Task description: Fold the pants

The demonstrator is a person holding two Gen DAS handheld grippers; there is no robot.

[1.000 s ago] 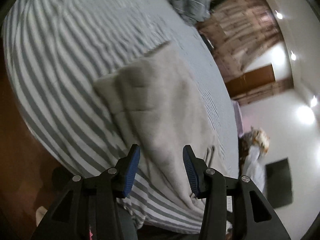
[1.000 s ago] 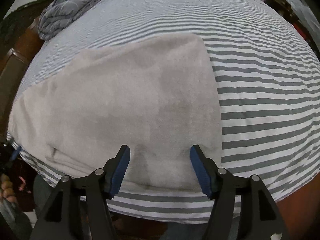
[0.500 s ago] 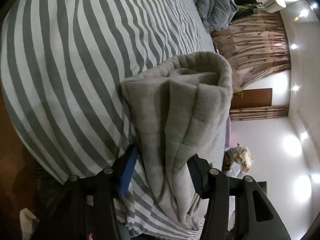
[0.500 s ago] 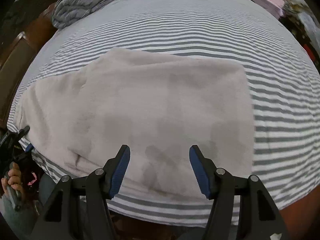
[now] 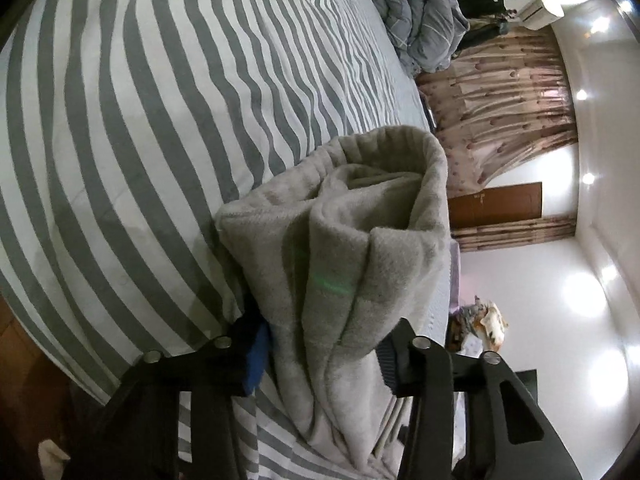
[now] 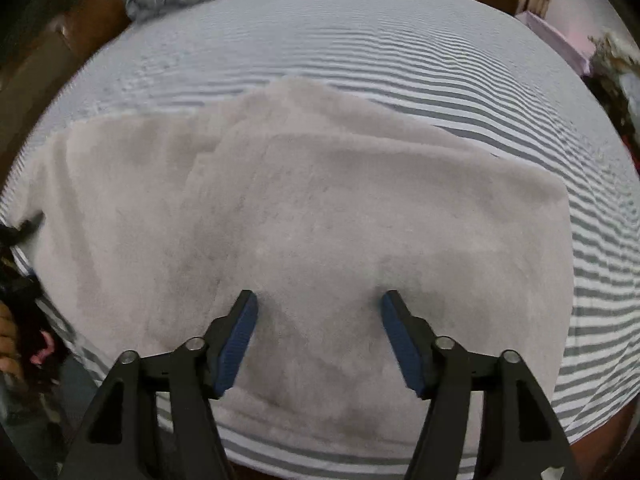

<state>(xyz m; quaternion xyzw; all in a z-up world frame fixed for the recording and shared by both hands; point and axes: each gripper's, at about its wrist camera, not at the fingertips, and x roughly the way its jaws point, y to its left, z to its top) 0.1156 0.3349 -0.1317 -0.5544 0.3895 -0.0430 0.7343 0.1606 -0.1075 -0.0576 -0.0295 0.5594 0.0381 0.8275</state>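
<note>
On the striped bed [image 5: 140,128], left gripper [image 5: 320,354] fingers clamping bunched pants [image 5: 340,248], right gripper [image 6: 318,336] fingers wide, quilt [image 5: 420,12] beyond.

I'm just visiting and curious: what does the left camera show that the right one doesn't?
Only the left view shows the left tongs gripping a lifted, bunched end of the pants, plus curtains and a door. Only the right view shows the pants spread flat, with the right tongs open above them. Both show the grey pants, the striped bed and a rumpled quilt.
</note>
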